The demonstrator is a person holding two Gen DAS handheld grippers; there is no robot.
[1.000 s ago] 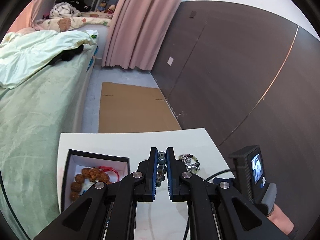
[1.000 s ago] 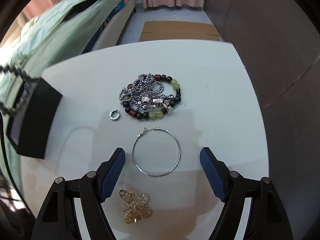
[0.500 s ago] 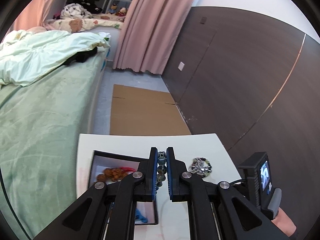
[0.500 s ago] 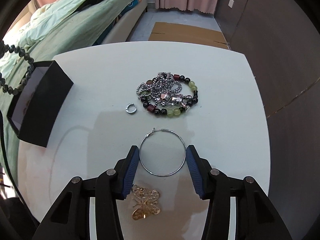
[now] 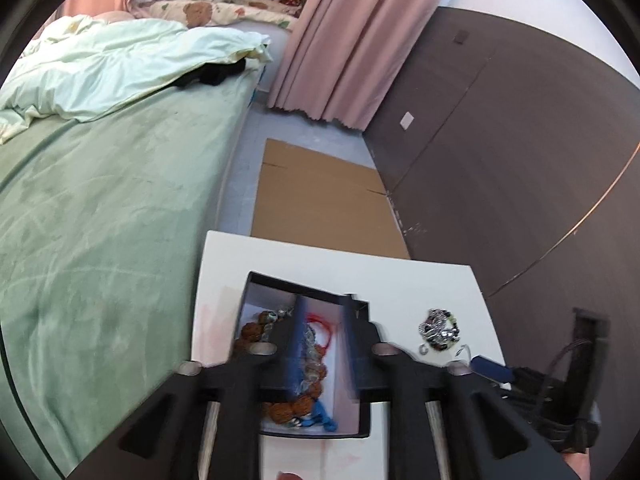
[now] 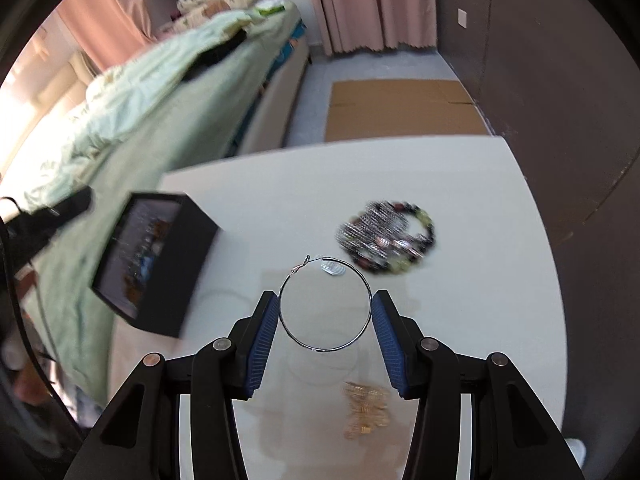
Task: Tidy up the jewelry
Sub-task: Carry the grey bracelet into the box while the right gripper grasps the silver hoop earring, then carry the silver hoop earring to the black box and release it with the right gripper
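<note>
My left gripper (image 5: 324, 320) hangs over the black box (image 5: 304, 290) with the white inside, and its jaws are opening. A blurred grey bead bracelet (image 5: 310, 340) drops between the parted pads onto brown beads (image 5: 256, 326) and a blue piece in the box. My right gripper (image 6: 325, 298) is shut on a large silver hoop earring (image 6: 324, 304), held a little above the white table (image 6: 460, 184). A small silver ring (image 6: 333, 268), a tangled pile of chains and beads (image 6: 386, 236) and a gold butterfly brooch (image 6: 366, 404) lie on the table.
The black box (image 6: 160, 256) stands at the table's left edge, beside a green bed (image 5: 100, 200). A dark panelled wall (image 5: 520, 160) runs along the right. Flat cardboard (image 5: 320, 196) lies on the floor beyond the table, in front of pink curtains.
My left gripper moved over the box and its jaws parted, letting the bead bracelet go. My right gripper closed on the hoop earring and lifted it off the table.
</note>
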